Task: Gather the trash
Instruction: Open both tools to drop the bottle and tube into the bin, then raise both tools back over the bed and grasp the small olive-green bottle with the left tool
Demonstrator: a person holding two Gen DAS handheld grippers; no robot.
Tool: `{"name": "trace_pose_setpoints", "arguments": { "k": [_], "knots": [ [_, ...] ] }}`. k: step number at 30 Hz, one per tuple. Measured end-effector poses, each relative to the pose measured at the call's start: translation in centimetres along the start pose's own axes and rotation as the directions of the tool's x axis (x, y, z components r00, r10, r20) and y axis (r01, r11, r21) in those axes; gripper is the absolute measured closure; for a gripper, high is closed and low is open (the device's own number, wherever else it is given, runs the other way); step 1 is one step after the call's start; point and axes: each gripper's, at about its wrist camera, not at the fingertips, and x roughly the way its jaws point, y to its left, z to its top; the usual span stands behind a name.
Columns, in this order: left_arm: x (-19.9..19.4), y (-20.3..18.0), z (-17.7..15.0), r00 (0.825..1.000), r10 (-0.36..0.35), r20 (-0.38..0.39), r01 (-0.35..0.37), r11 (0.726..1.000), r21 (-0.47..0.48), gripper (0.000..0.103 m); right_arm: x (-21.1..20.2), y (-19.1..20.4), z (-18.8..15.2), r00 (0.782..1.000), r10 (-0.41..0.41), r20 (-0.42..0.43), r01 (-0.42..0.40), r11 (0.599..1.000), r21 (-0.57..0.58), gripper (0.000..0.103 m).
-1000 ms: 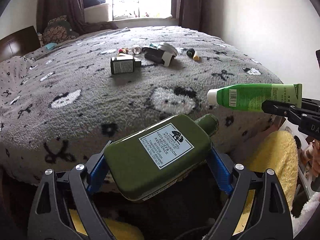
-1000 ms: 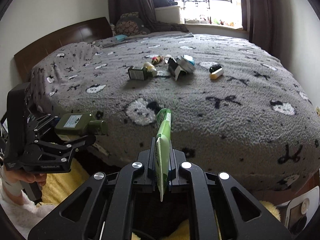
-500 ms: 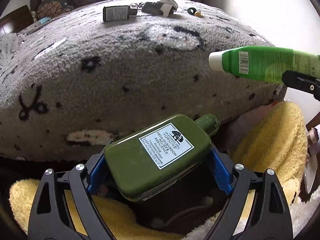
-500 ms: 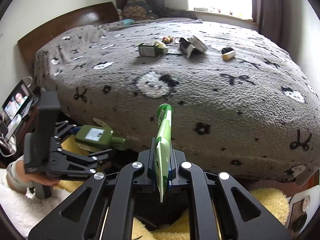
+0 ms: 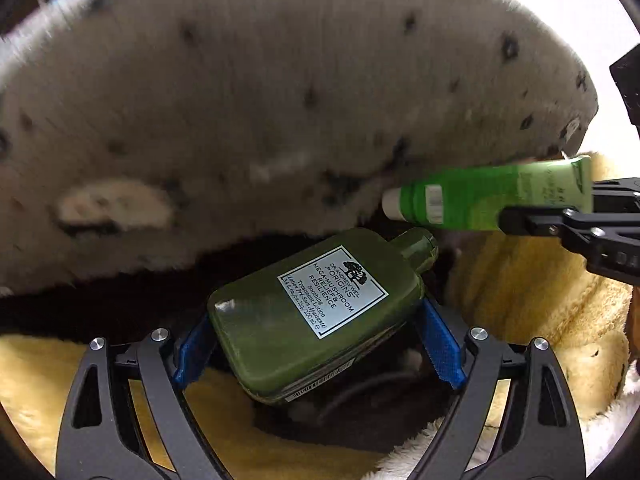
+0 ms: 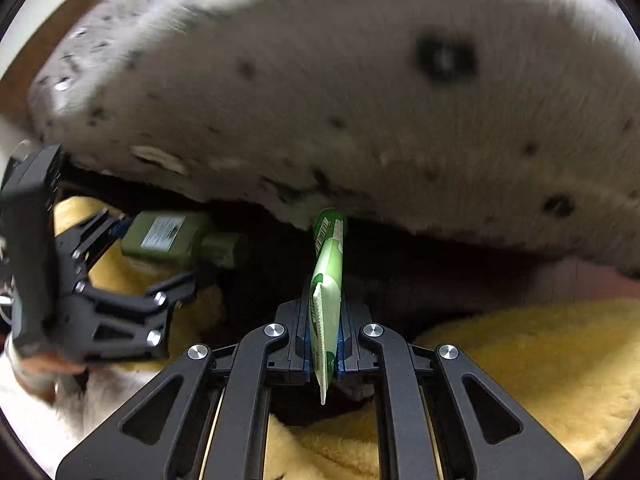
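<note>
My left gripper is shut on a dark green lotion bottle with a white label, held low beside the bed's edge. The bottle also shows in the right wrist view, with the left gripper around it. My right gripper is shut on the crimped end of a light green tube, its cap pointing at the bed. The tube also shows in the left wrist view, just above and right of the bottle's cap, held by the right gripper.
The grey fleece bed cover fills the top of both views, its side hanging down. A dark gap lies under the bed edge. Yellow fluffy fabric lies on the floor below both grippers, with white fluffy fabric beside it.
Both grippers have dropped from above the bed top to below its edge, near the floor, each still holding its item. The loose items on the bed are out of sight.
</note>
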Motion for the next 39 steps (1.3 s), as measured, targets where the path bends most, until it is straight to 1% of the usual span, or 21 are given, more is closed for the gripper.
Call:
{"name": "trace_pose_setpoints", "arguments": {
  "k": [2,4,8,11,14,19,22,24,25,26,27,28,30,32,34,36,37,39],
  "knots": [
    [1.4,-0.1,-0.1,0.999,-0.017,-0.042,0.017,1.000,0.001,0.019,1.3,-0.2,0.1,1.000,-0.022,-0.018,0.022,1.000,0.000,0.093],
    [2.4,-0.3,-0.2,0.997,-0.024,-0.069,0.025,1.000,0.004,0.019,2.5,-0.2,0.3,0.999,-0.019,-0.041,0.020,1.000,0.006,0.093],
    [3.9,-0.4,-0.1,0.995,-0.021,-0.099,0.022,1.000,0.007,0.019,3.8,-0.2,0.5,0.998,-0.009,-0.063,0.010,1.000,0.014,0.093],
    [4.2,-0.4,-0.2,0.995,-0.013,-0.102,0.013,1.000,0.003,0.019,4.1,-0.5,0.9,0.998,-0.015,-0.060,0.016,0.999,0.029,0.093],
    [4.2,-0.3,-0.4,0.996,-0.007,-0.091,0.008,1.000,0.010,0.019,4.7,-0.9,1.0,0.998,-0.003,-0.064,0.006,0.999,0.039,0.093],
    [3.9,-1.3,0.1,0.997,0.006,-0.078,-0.004,1.000,0.028,0.019,4.9,-0.4,1.7,0.999,0.014,-0.050,-0.012,0.999,0.032,0.091],
    [3.5,-1.8,0.3,0.997,-0.001,-0.080,0.004,0.999,0.032,0.019,4.5,0.1,2.2,0.999,0.023,-0.035,-0.022,0.999,0.028,0.090],
    [2.8,-1.3,0.7,0.997,-0.012,-0.081,0.014,0.999,0.029,0.019,4.1,0.4,2.4,1.000,0.022,-0.022,-0.022,0.999,0.023,0.090],
    [2.3,-1.6,0.7,0.997,-0.015,-0.079,0.017,1.000,0.026,0.012,3.9,0.5,2.4,1.000,0.016,-0.015,-0.016,1.000,0.022,0.080],
    [2.2,-1.3,0.9,0.998,-0.017,-0.067,0.018,1.000,0.022,0.009,3.5,0.6,2.5,1.000,0.010,-0.004,-0.010,1.000,0.021,0.071],
    [1.7,-1.3,1.0,0.998,-0.016,-0.059,0.017,1.000,0.021,0.008,3.2,0.6,2.5,1.000,0.004,0.010,-0.005,1.000,0.021,0.049],
    [1.3,-1.3,1.2,0.998,-0.013,-0.053,0.014,1.000,0.020,0.008,2.7,0.6,2.5,1.000,-0.003,0.027,0.003,1.000,0.020,0.040],
    [0.5,-1.1,1.6,0.999,-0.011,-0.039,0.012,1.000,0.016,0.008,1.8,0.4,2.5,0.998,-0.024,0.056,0.023,1.000,0.019,0.039],
    [-0.7,-1.2,2.0,1.000,-0.006,-0.019,0.006,1.000,0.012,0.008,0.6,0.2,2.6,0.996,-0.033,0.084,0.031,0.999,0.025,0.035],
    [-1.9,-1.2,2.3,1.000,-0.004,0.005,0.004,1.000,0.011,0.008,-0.8,0.2,2.7,0.991,-0.049,0.126,0.045,0.999,0.030,0.027],
    [-3.2,-0.9,2.7,0.999,0.003,0.036,-0.003,1.000,0.011,0.008,-2.2,0.0,2.8,0.984,-0.067,0.165,0.062,0.998,0.033,0.022],
    [-4.1,-0.9,2.9,0.998,0.006,0.055,-0.006,1.000,0.011,0.008,-3.0,-0.2,2.8,0.981,-0.073,0.181,0.067,0.997,0.036,0.020],
    [-4.9,0.0,3.1,0.996,0.011,0.086,-0.013,1.000,0.012,0.008,-4.3,-0.3,2.9,0.973,-0.071,0.220,0.065,0.997,0.036,0.019]
  ]
}}
